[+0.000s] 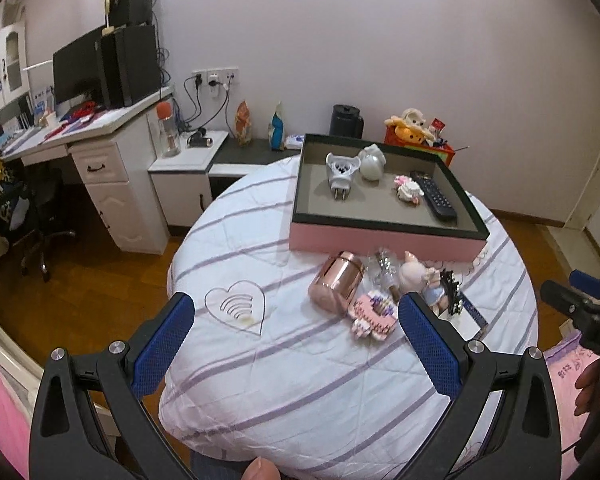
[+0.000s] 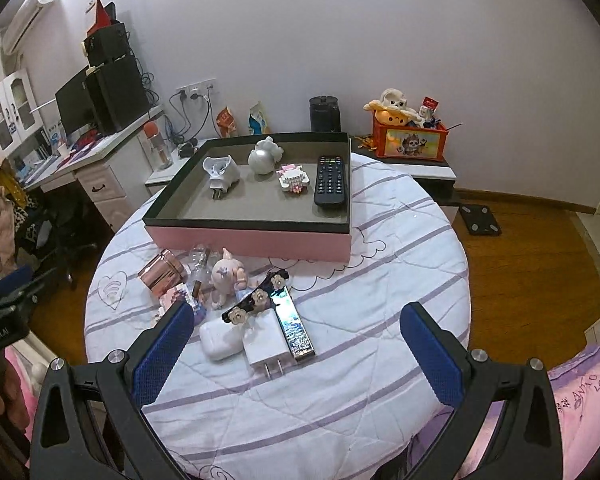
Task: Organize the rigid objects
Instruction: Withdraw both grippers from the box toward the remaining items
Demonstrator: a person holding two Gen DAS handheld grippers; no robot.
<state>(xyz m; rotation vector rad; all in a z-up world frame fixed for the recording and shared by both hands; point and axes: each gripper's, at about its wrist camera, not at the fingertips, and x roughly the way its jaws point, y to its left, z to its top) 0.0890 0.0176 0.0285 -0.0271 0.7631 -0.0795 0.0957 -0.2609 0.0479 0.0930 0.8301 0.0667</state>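
Observation:
A pink-sided tray (image 1: pixel 380 240) (image 2: pixel 252 242) sits at the far side of the round bed. In it lie a white plug adapter (image 2: pixel 220 174), a white round figurine (image 2: pixel 264 156), a small pink block toy (image 2: pixel 294 180) and a black remote (image 2: pixel 331 180). Loose in front of it lie a rose-gold cylinder (image 1: pixel 336 284) (image 2: pixel 162 274), a pig figurine (image 2: pixel 226 276), a pink block toy (image 1: pixel 374 314), a black flower hair clip (image 2: pixel 256 298), a white earbud case (image 2: pixel 220 340), a white charger (image 2: pixel 266 346) and a shiny bar (image 2: pixel 294 326). My left gripper (image 1: pixel 296 320) and right gripper (image 2: pixel 298 328) hover open and empty above the near edge.
The bed (image 2: pixel 380 300) has a white quilt with purple stripes. A white desk (image 1: pixel 100 152) with a monitor stands far left. A low shelf holds a black jar (image 2: pixel 324 114) and a red toy box (image 2: pixel 410 138). A scale (image 2: pixel 480 220) lies on the wood floor.

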